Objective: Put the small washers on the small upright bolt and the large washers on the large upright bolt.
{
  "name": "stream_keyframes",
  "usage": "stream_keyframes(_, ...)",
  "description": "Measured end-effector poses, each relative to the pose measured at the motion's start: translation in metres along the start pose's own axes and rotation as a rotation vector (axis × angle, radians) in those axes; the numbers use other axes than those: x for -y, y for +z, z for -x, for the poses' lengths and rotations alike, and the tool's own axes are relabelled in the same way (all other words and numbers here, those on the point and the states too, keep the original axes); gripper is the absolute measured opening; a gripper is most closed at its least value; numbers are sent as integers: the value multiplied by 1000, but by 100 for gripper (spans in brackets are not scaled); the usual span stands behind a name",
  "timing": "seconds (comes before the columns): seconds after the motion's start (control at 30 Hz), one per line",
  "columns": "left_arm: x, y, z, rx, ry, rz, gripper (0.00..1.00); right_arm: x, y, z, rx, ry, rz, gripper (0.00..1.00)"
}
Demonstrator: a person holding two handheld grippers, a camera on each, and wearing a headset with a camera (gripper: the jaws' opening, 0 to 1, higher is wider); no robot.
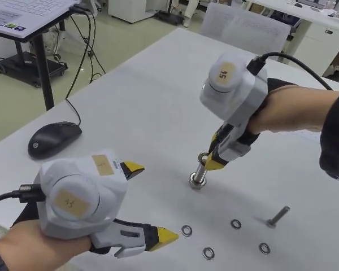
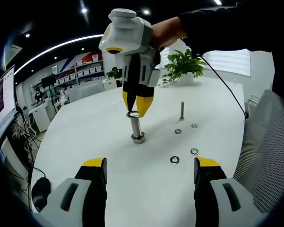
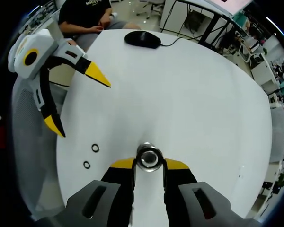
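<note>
Right gripper (image 1: 210, 162), mid-surface (image 1: 158, 96), sits over the large bolt (image 1: 199, 176), pinching a large washer (image 2: 132, 114) at its top. Keep it level and centred, then let go. Left gripper (image 1: 152, 201) waits spread, well apart. Small bolt (image 1: 278, 216) and four loose washers (image 1: 208, 253) sit clear, edges far off.
</note>
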State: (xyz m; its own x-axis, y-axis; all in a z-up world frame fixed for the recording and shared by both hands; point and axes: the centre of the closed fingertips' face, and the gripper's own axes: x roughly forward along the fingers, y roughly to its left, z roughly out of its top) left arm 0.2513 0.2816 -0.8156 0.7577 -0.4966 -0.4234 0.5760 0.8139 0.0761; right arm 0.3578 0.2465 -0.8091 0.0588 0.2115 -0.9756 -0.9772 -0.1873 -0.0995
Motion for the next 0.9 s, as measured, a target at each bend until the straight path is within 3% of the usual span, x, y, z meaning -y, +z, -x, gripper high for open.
stream_keyframes(0.9,-2,-5,0,-12,8,13,74,-4,-3,-24,-36,47,-6,23)
